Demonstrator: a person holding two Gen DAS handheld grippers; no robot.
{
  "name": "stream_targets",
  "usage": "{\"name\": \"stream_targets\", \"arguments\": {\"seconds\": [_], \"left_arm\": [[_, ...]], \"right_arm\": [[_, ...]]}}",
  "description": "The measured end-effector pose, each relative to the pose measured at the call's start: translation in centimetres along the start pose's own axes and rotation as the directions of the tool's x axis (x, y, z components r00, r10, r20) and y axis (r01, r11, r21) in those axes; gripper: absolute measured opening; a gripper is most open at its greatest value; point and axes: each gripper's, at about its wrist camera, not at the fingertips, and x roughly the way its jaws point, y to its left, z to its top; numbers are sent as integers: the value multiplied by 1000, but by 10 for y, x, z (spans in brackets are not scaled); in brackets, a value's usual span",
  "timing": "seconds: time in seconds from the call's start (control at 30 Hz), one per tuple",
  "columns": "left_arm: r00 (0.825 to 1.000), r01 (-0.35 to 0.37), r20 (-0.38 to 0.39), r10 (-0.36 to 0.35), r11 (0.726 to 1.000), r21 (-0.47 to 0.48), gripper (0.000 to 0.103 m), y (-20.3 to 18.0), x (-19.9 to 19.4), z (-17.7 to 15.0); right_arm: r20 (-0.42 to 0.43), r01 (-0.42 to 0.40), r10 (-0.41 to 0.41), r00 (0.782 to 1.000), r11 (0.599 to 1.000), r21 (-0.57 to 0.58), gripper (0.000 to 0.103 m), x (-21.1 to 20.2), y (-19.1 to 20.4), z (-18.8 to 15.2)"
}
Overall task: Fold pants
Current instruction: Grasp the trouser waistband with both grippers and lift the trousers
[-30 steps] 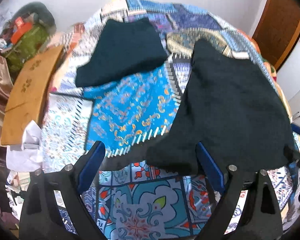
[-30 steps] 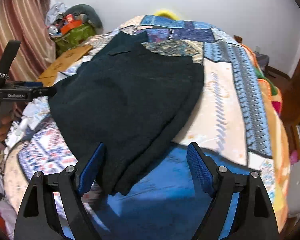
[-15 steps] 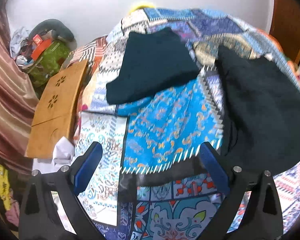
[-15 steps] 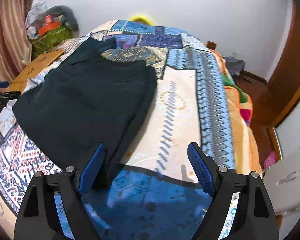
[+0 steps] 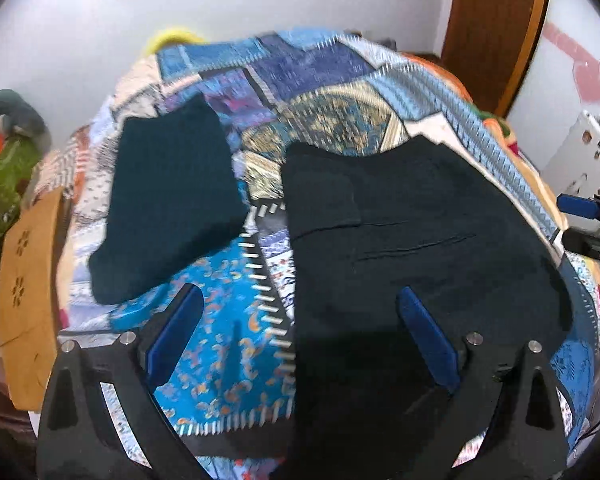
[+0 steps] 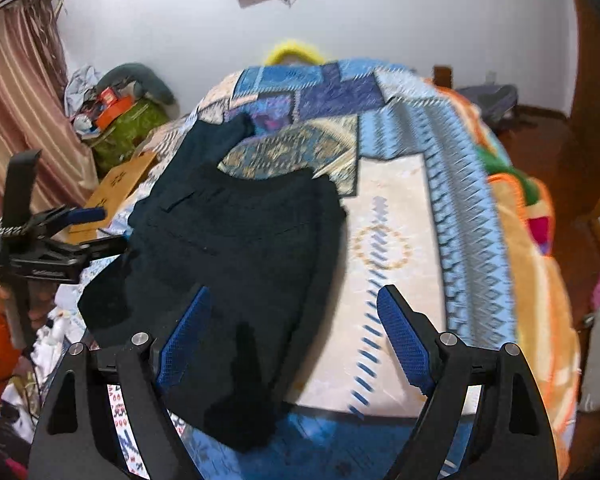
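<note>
Item: dark pants [image 5: 412,248], lying on the patchwork bedspread [image 5: 332,80], which we take as our landmark.

Change noted: a second ago the cloth sat between the fingers of both tools, with the left tool low at the pants' near edge. Half a second ago the left tool had swung away toward the bedspread's left side. Now it has come back over the pants, and both tools stand above the garment. We judge that the cloth has been let go after a fold and that the hands are repositioning for the next one.

Left gripper [image 5: 300,336]: fingers spread wide, holding nothing. One blue pad hangs over bare bedspread and the other over the pants.

Right gripper [image 6: 292,344]: likewise spread wide and empty. Its left pad is over the pants' near end, its right pad over the pale panel of the bedspread.

Appearance of the pants: very dark navy or black, laid flat in a broad wedge across the middle of the bedspread. Pocket slits and a patch-like panel show on top. The near end narrows and drapes toward the bedspread's front edge.

Also present: a second dark garment [image 5: 168,208], already folded, lying apart from the pants toward the bedspread's left side.
</note>
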Motion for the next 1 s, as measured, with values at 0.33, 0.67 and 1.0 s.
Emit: {"name": "stream_targets", "arguments": {"seconds": [0.33, 0.67, 1.0], "left_arm": [[946, 225, -230, -230, 973, -47, 100, 0, 65, 22], [897, 337, -264, -354, 935, -110, 88, -10, 83, 28], [947, 248, -208, -245, 969, -15, 48, -35, 43, 20]], "right_arm": [[-151, -131, 139, 979, 989, 65, 85, 54, -11, 3], [-202, -170, 180, 963, 983, 66, 57, 69, -7, 9], [-182, -166, 176, 968, 984, 66, 21, 44, -7, 5]]}}
